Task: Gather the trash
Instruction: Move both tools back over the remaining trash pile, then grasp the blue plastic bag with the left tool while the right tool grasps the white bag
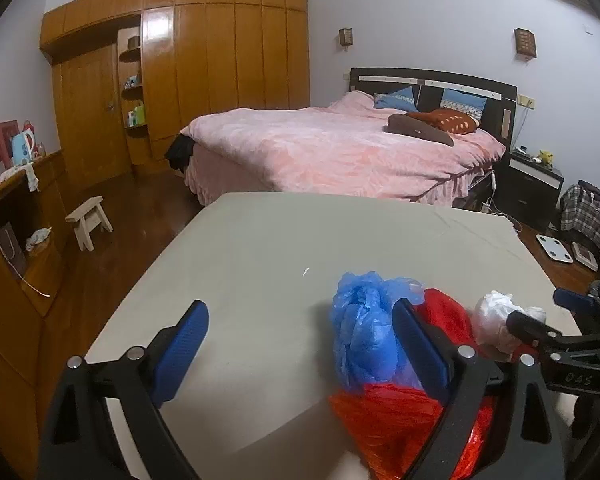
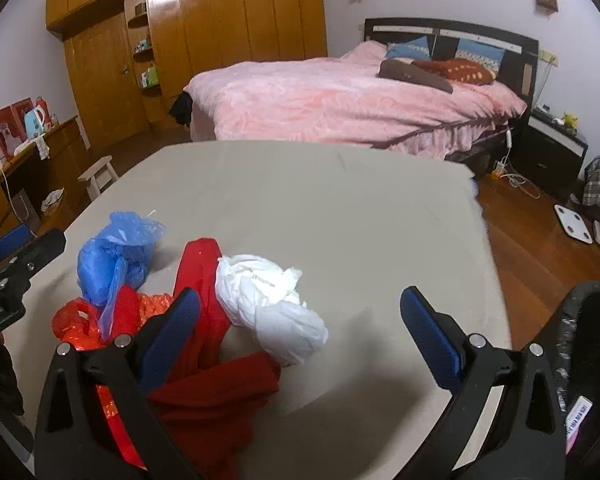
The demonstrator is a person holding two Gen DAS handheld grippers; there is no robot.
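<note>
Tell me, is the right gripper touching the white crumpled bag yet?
Apart. The right wrist view shows the right gripper open, with bare table between the white crumpled bag and its right finger; the left finger lies over the red cloth.

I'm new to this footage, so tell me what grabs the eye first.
A bright heap of trash sits on the near part of the grey table: a crumpled blue plastic bag, a shiny red plastic bag, a red cloth and a white crumpled wad. Both tongs, left and right, gape open over it. Behind stands a pink-covered bed.
</note>
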